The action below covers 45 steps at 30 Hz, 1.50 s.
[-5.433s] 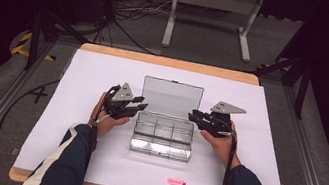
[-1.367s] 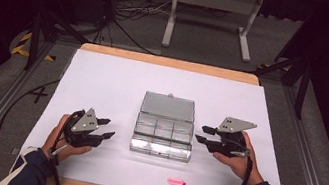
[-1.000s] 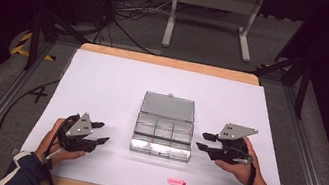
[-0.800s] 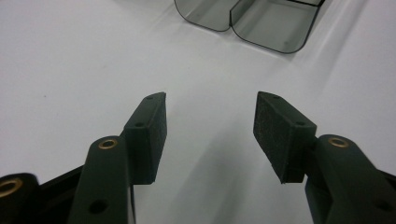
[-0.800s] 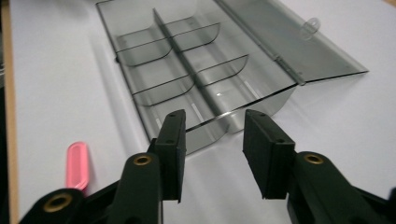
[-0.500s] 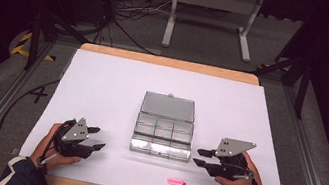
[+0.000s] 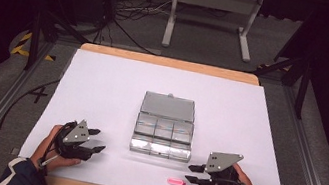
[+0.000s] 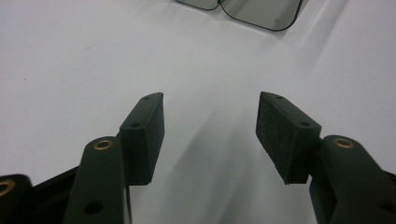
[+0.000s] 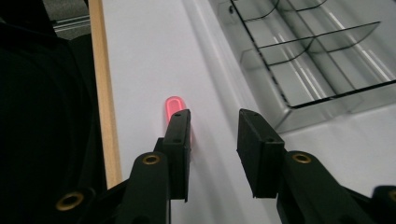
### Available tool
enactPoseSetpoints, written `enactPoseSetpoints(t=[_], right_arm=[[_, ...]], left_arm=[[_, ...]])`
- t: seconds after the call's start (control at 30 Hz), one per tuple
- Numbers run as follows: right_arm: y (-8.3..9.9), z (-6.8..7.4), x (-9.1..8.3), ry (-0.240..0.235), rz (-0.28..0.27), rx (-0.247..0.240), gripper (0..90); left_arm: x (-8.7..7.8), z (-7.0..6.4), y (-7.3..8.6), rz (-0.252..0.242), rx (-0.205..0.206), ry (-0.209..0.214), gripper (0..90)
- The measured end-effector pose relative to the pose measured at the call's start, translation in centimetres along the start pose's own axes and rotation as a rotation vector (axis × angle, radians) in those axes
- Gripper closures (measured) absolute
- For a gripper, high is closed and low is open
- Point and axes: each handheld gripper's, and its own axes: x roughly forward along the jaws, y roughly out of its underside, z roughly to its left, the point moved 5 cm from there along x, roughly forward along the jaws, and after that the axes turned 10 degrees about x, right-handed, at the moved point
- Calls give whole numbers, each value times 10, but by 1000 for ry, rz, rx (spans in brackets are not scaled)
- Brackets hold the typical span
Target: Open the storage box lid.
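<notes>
Now the clear compartment box (image 7: 164, 130) sits open and empty at the middle of the white table (image 7: 102, 87), and we have drawn both hands back from its sides toward the near edge. Our right gripper (image 7: 196, 174) has dropped just beside the small pink piece (image 7: 176, 181), jaws apart and empty, so we judge a pickup comes next. Our left gripper (image 7: 95, 141) hangs open over bare surface, well apart from the box.
</notes>
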Motion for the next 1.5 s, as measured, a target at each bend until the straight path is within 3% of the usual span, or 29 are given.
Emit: enactPoseSetpoints(t=[0.3, 0.53, 0.7, 0.87, 1.17, 1.5], right_arm=[[5, 10, 23, -48, 56, -26, 647], [8, 11, 35, -50, 92, -40, 660], [7, 10, 37, -48, 86, -41, 680], [7, 13, 37, -48, 88, -56, 763], [7, 14, 35, -44, 83, -80, 765], [1, 9, 24, -29, 32, -72, 766]], left_arm=[[0, -3, -2, -9, 5, 6, 423], [0, -4, -4, -20, 8, 13, 421], [0, -3, -3, -19, 6, 13, 420], [1, -5, -4, -17, 4, 21, 417], [1, -4, -4, -20, 2, 20, 416], [2, -1, -4, -29, -8, 20, 415]])
